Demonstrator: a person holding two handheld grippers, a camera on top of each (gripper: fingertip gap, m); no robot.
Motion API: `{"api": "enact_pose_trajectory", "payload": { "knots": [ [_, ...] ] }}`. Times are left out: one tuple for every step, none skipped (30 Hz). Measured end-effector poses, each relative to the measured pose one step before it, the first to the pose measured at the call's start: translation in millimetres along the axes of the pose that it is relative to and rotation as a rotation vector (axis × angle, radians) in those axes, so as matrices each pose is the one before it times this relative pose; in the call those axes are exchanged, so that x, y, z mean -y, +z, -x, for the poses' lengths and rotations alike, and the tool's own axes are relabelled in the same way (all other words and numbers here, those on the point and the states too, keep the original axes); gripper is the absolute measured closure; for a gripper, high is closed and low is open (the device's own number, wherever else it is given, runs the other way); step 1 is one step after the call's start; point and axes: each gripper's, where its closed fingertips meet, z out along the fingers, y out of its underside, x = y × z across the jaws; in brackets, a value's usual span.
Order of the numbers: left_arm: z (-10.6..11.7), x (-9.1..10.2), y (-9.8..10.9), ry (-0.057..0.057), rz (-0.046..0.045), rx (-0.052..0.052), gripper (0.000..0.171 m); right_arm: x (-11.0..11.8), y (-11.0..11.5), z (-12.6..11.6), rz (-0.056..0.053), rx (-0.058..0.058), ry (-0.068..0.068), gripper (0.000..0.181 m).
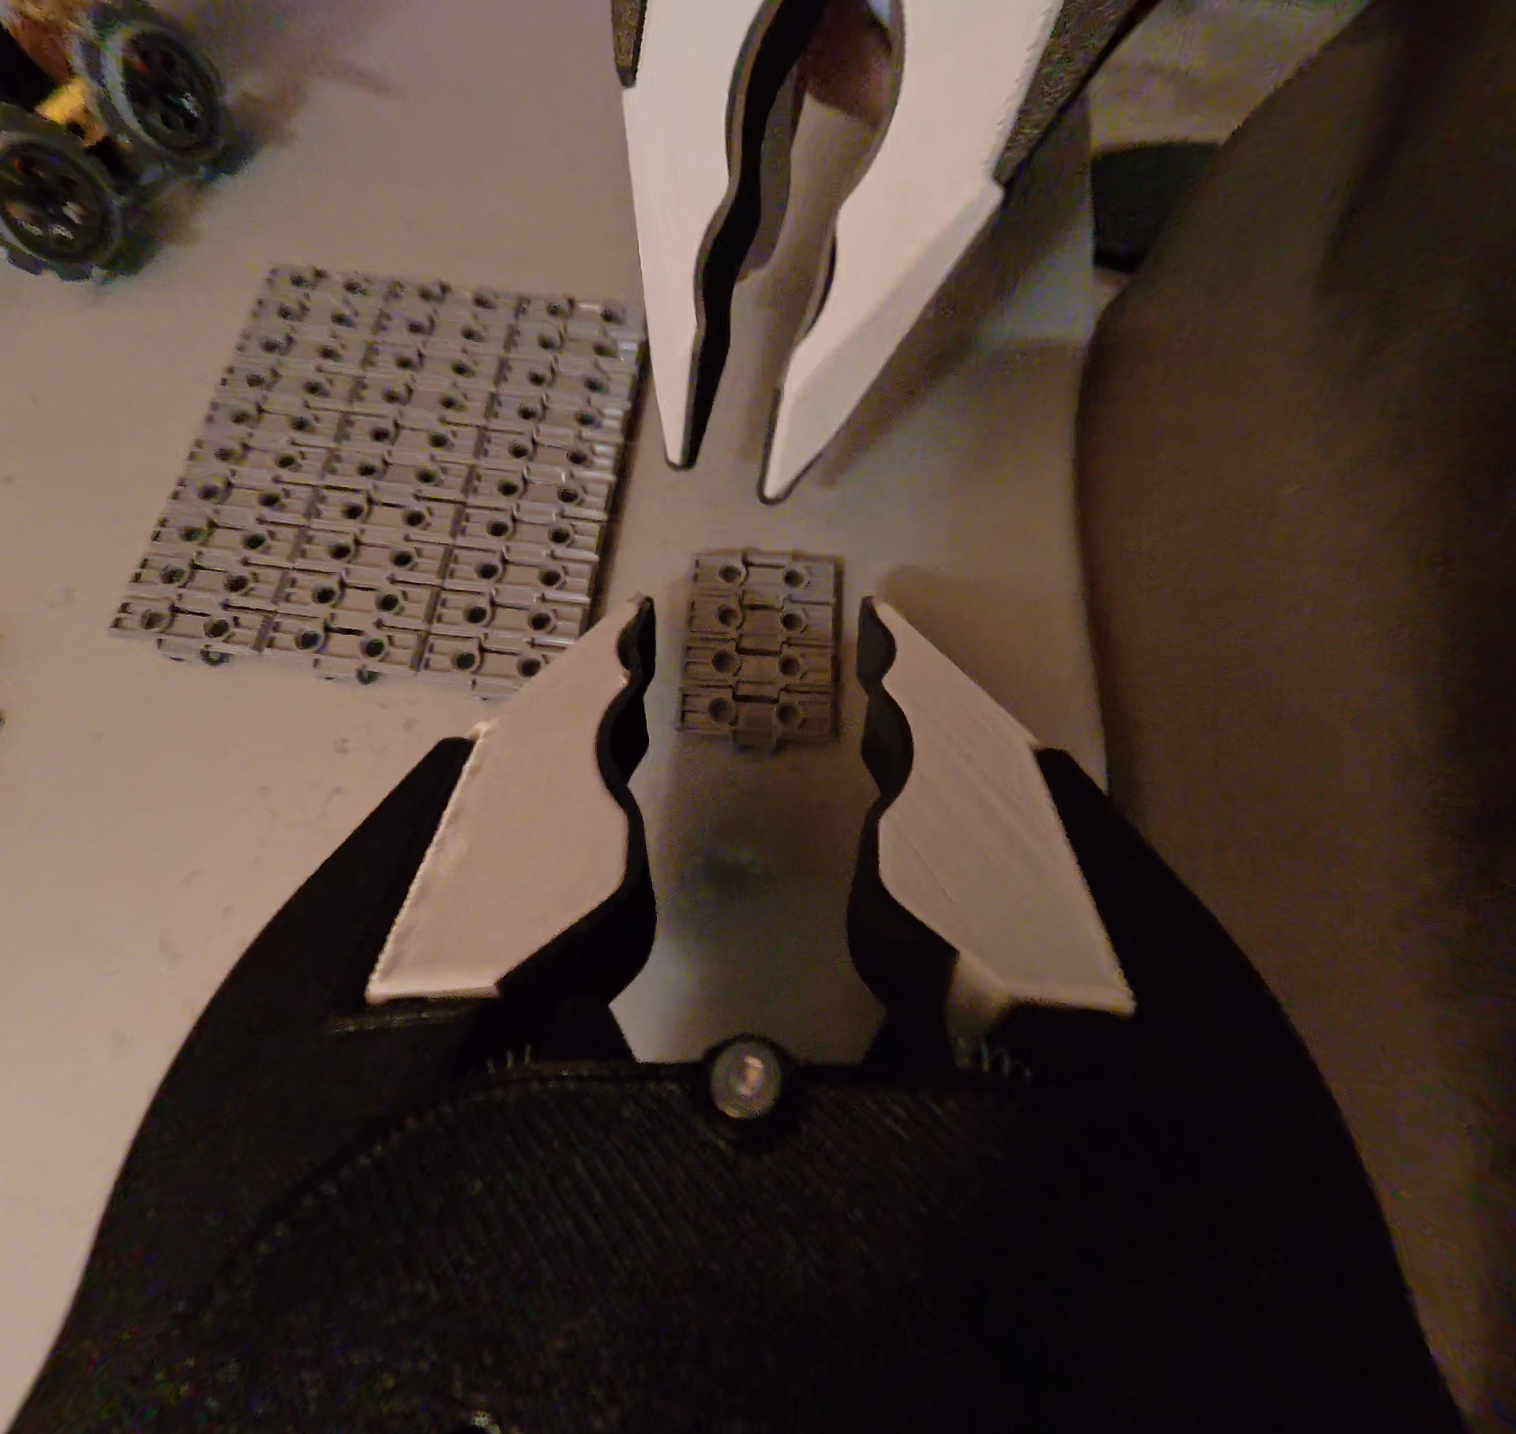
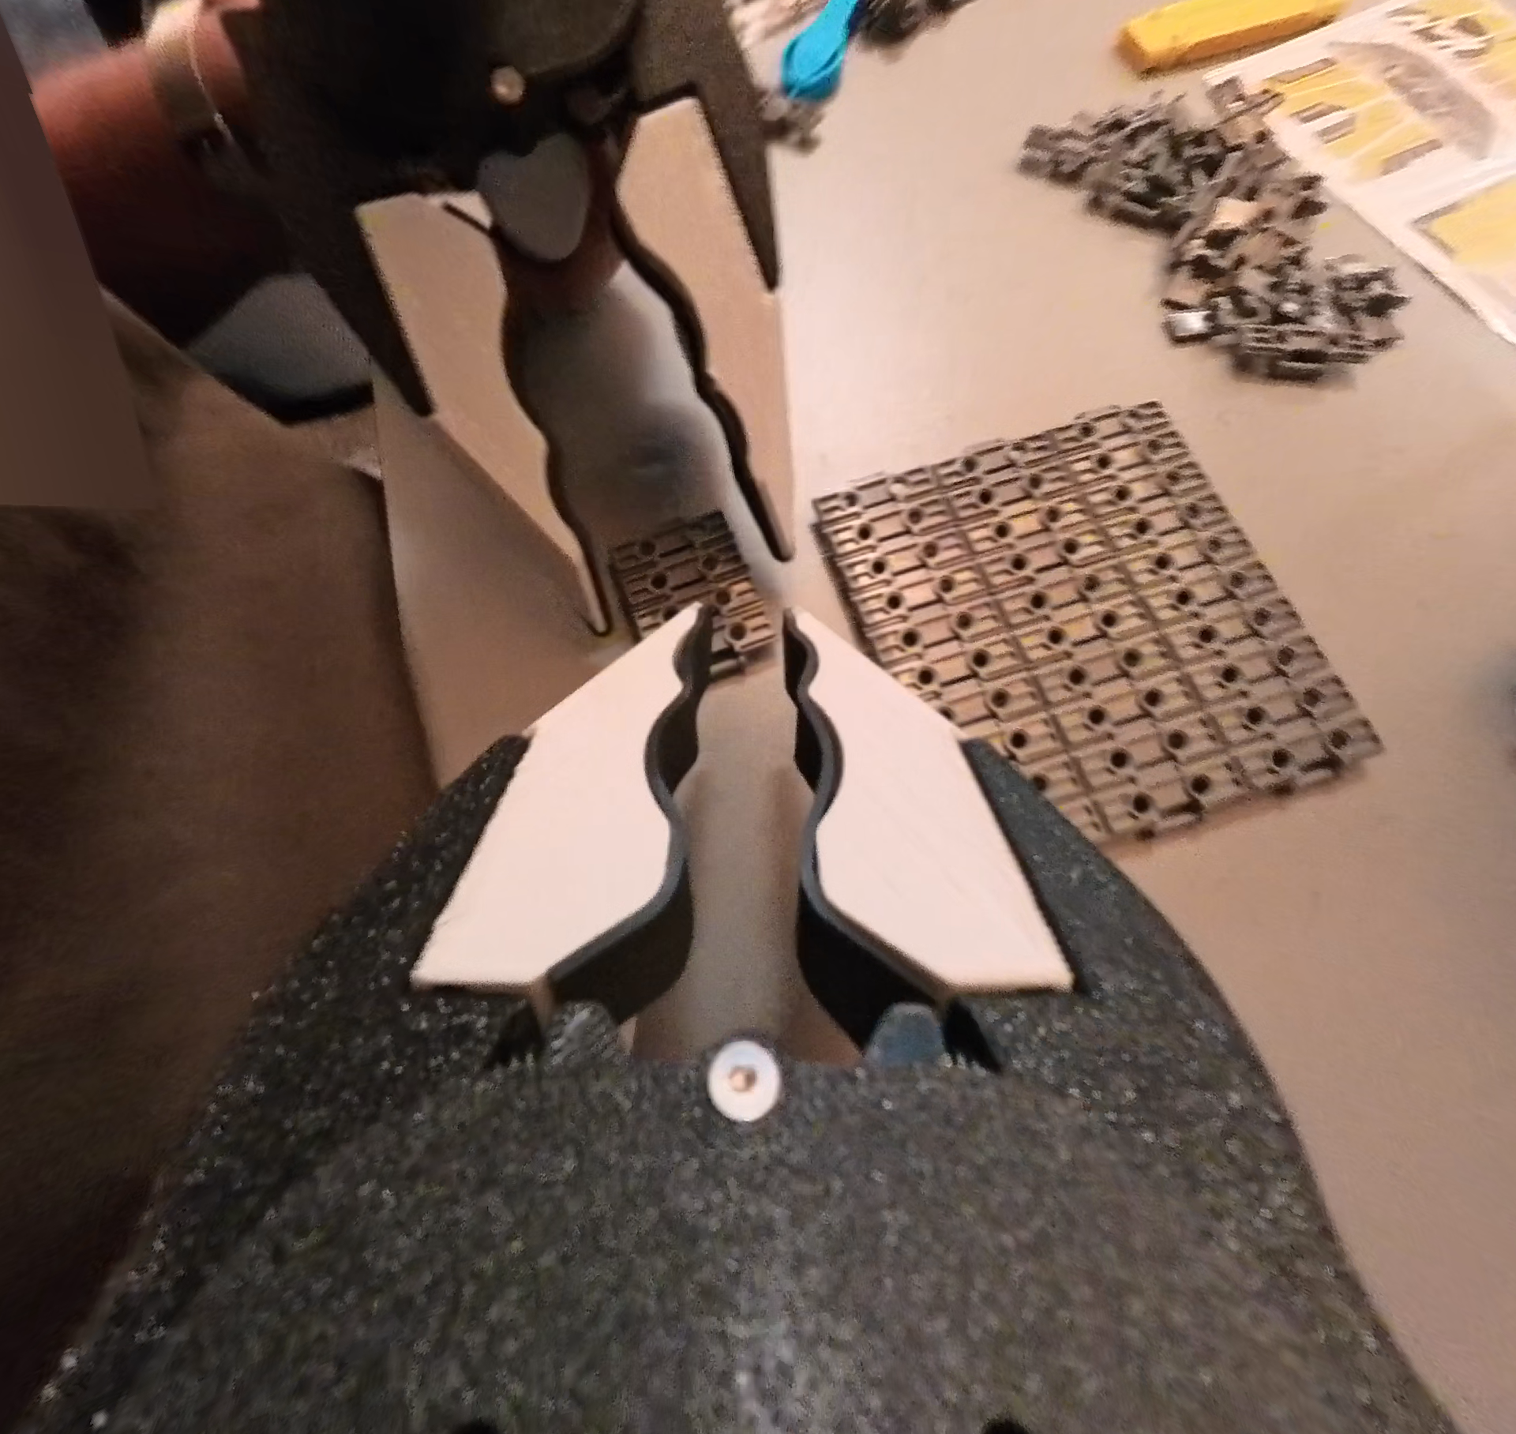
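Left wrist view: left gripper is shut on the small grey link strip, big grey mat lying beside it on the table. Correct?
Not quite. The left gripper is open, its fingers either side of the small grey link strip and clear of it, as the left wrist view shows. The rest holds: the big grey mat lies beside it on the table.

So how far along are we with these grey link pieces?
Done: a large grey mat of joined links lies flat on the table. In hand: nothing is held. The left gripper is open and lined up on a short grey strip beside the mat. The right gripper, slightly open, points at the strip from the other end. Left: the strip lies apart from the mat, and a pile of dark loose pieces sits beyond.
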Motion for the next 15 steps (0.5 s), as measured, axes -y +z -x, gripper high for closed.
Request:
{"api": "enact_pose_trajectory", "payload": {
  "knots": [
    [-0.07, 5.05, -4.79, -0.0126, -0.03889, -0.0037, 0.124, 1.66, -4.42, -4.02, -0.0290, -0.0137, 0.0201, 0.165],
    [1.39, 4.97, -5.59, -0.0126, -0.03425, 0.0024, 0.123, 1.18, -3.74, -3.99, -0.0255, -0.0137, 0.0107, 0.164],
    [4.53, 4.12, -6.10, -0.0132, -0.02429, 0.0179, 0.122, 1.18, -3.04, -4.07, -0.0230, -0.0171, 0.0037, 0.163],
    [8.92, 3.72, -6.77, -0.0152, -0.01693, 0.0400, 0.120, 1.38, -2.41, -4.20, -0.0224, -0.0222, 0.0015, 0.160],
    [14.05, 3.37, -7.02, -0.0217, -0.01058, 0.0654, 0.120, 1.40, -1.79, -3.28, -0.0193, -0.0188, 0.0008, 0.159],
    [17.62, 2.15, -6.66, -0.0276, -0.00174, 0.0787, 0.118, 1.44, -1.10, -1.52, -0.0164, -0.0112, -0.0011, 0.158],
    [19.45, 0.38, -5.47, -0.0314, 0.01029, 0.0824, 0.117, 1.73, -0.57, -0.43, -0.0161, -0.0080, -0.0040, 0.157],
    [21.09, -1.96, -4.17, -0.0328, 0.02393, 0.0872, 0.118, 2.23, -0.43, -0.07, -0.0178, -0.0103, -0.0083, 0.155],
    [18.87, -4.59, -2.28, -0.0221, 0.03791, 0.0726, 0.131, 2.41, -0.17, 0.20, -0.0185, -0.0118, -0.0138, 0.155],
    [15.92, -6.42, -0.63, -0.0184, 0.04811, 0.0581, 0.153, 2.23, -0.19, 0.65, -0.0170, -0.0118, -0.0186, 0.154],
    [13.96, -4.73, 0.78, -0.0313, 0.04112, 0.0480, 0.160, 1.79, -0.11, 0.66, -0.0133, -0.0139, -0.0220, 0.153],
    [11.40, -3.23, 2.28, -0.0385, 0.03098, 0.0292, 0.159, 1.13, -0.13, 0.35, -0.0077, -0.0178, -0.0244, 0.153],
    [10.68, -2.54, 3.12, -0.0318, 0.02367, 0.0250, 0.156, 0.51, -0.25, 0.24, -0.0027, -0.0196, -0.0259, 0.153],
    [13.94, -2.65, 3.58, -0.0224, 0.02055, 0.0491, 0.152, 0.43, -0.58, 0.32, -0.0015, -0.0202, -0.0267, 0.152],
    [15.68, -2.56, 4.18, -0.0054, 0.01731, 0.0648, 0.149, 0.32, -0.76, 0.29, -0.0026, -0.0209, -0.0258, 0.152]
  ]
}}
